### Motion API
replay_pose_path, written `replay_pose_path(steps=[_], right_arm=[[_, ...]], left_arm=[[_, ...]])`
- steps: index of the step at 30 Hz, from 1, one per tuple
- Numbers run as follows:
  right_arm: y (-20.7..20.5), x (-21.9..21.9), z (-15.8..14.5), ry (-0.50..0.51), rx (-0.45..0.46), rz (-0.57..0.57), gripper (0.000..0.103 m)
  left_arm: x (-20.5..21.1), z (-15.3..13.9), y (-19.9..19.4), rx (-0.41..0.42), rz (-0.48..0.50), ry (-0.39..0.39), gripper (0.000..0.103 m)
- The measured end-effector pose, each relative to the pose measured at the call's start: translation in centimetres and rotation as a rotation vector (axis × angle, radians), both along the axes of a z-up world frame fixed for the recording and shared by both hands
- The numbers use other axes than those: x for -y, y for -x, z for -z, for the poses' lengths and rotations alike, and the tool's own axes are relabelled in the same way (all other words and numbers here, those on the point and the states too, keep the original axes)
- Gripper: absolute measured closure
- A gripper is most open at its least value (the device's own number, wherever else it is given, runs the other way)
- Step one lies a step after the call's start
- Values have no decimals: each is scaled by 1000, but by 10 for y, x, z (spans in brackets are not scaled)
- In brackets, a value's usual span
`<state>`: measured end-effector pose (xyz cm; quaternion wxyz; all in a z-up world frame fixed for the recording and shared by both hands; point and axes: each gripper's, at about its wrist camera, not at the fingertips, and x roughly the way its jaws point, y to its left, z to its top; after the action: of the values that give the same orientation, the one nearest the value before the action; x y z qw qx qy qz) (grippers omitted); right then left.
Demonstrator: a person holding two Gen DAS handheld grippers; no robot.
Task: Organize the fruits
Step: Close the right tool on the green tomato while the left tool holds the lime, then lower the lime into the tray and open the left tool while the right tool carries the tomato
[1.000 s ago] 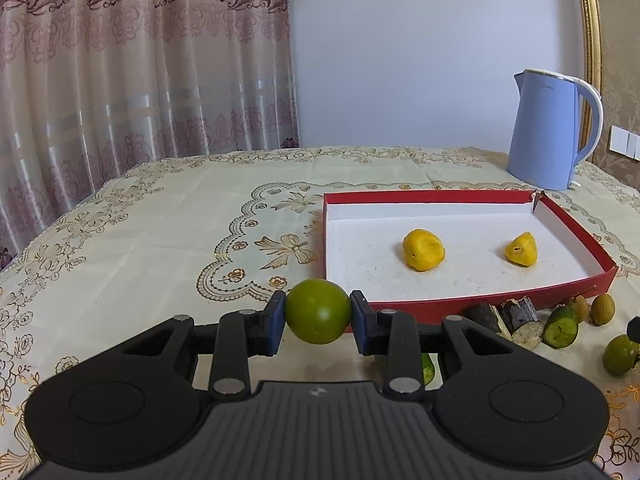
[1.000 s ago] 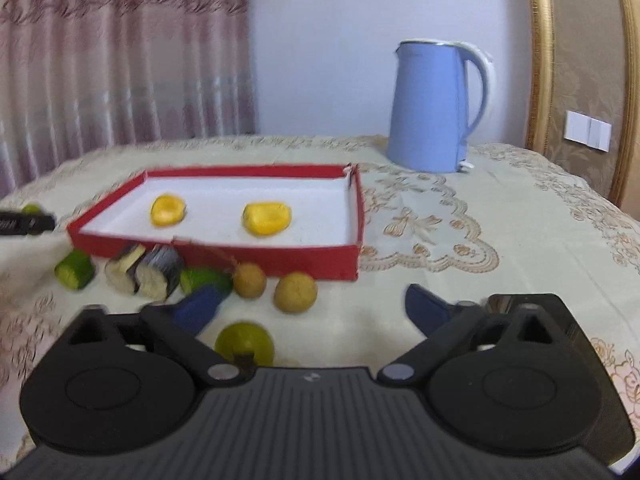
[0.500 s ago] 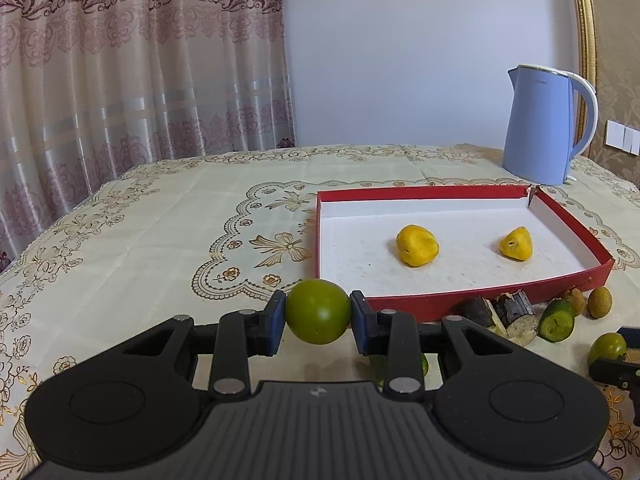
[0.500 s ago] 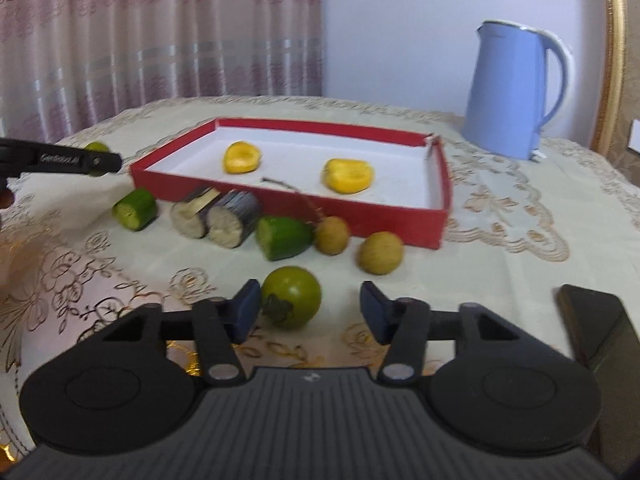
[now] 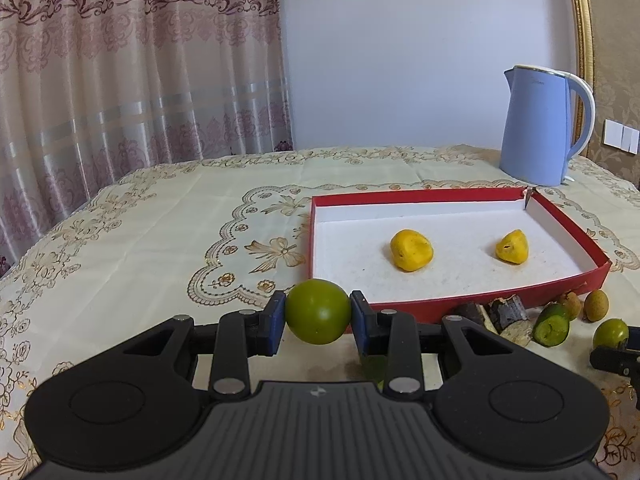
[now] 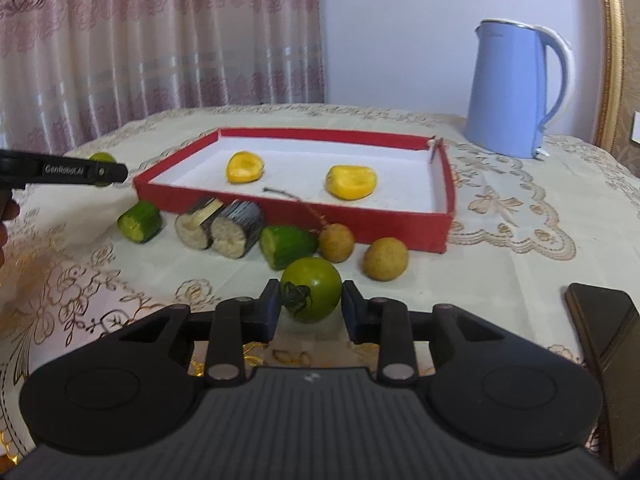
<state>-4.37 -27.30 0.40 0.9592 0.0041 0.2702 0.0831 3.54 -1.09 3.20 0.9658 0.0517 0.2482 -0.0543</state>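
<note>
My left gripper (image 5: pixel 318 318) is shut on a round green fruit (image 5: pixel 316 308), held just above the tablecloth in front of the red tray's (image 5: pixel 420 196) near left corner. Two yellow fruit pieces (image 5: pixel 412 250) (image 5: pixel 511 247) lie on the tray's white floor. In the right wrist view my right gripper (image 6: pixel 311 302) has its jaws closing on a green tomato (image 6: pixel 314 292) with a dark stem. Both blue pads touch the tomato's sides as it sits on the cloth before the tray (image 6: pixel 296 212).
Along the tray's front lie two cucumber pieces (image 6: pixel 140 222) (image 6: pixel 286 246), two dark cut chunks (image 6: pixel 222 228) and two brown longans (image 6: pixel 336 242) (image 6: pixel 386 259). A blue kettle (image 6: pixel 516 88) stands behind the tray. A dark flat object (image 6: pixel 604 332) lies at the right.
The right gripper's jaws went from wide apart to closed around the green tomato, and it drew nearer to it. The left gripper kept still with its green fruit.
</note>
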Motion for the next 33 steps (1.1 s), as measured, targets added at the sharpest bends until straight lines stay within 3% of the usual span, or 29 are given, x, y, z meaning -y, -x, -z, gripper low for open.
replay_pose_path(steps=[8,13,25,33], right_arm=[[1,9,-1,-36,14,20,73],[2,11,-1,-47,18,21,73],[7,22,-2,-70,21,25,73],[11,24,-2,-82,22,14,73]], left_arm=[[27,-13,-11,15,64,-13,70],[62,-21,-36,39,104,-69,70],[122,-12,-119,-57,100,-145,70],[148,4,-153,-115,84,-204,70]])
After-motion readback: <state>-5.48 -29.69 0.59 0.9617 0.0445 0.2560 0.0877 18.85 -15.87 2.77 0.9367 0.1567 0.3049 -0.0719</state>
